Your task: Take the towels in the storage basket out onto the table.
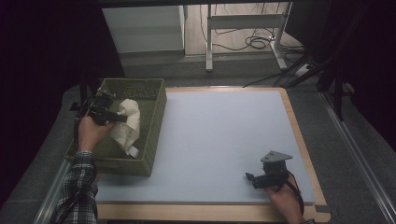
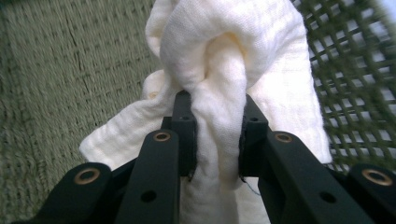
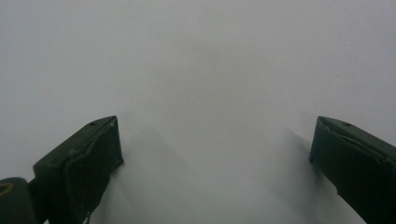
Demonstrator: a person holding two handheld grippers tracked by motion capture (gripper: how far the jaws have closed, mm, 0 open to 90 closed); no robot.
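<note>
The cream cloth (image 1: 127,122) hangs bunched over the green mesh basket (image 1: 156,128) at the left of the surface (image 1: 219,140), seen from the high view; your left claw (image 1: 122,118) grips it near its top, and its lower end trails down inside the basket. Your right claw (image 1: 249,178) rests low on the pale mat near the front right corner, well apart from the basket.

In the left gripper view, the cloth (image 2: 224,60) is pinched between the two black jaws (a thick fold fills the narrow gap), with the basket's woven wall (image 2: 355,70) behind it.

In the right gripper view, your right claw (image 3: 215,149) stands wide, holding nothing, its jaws over the bare pale surface (image 3: 201,56).
</note>
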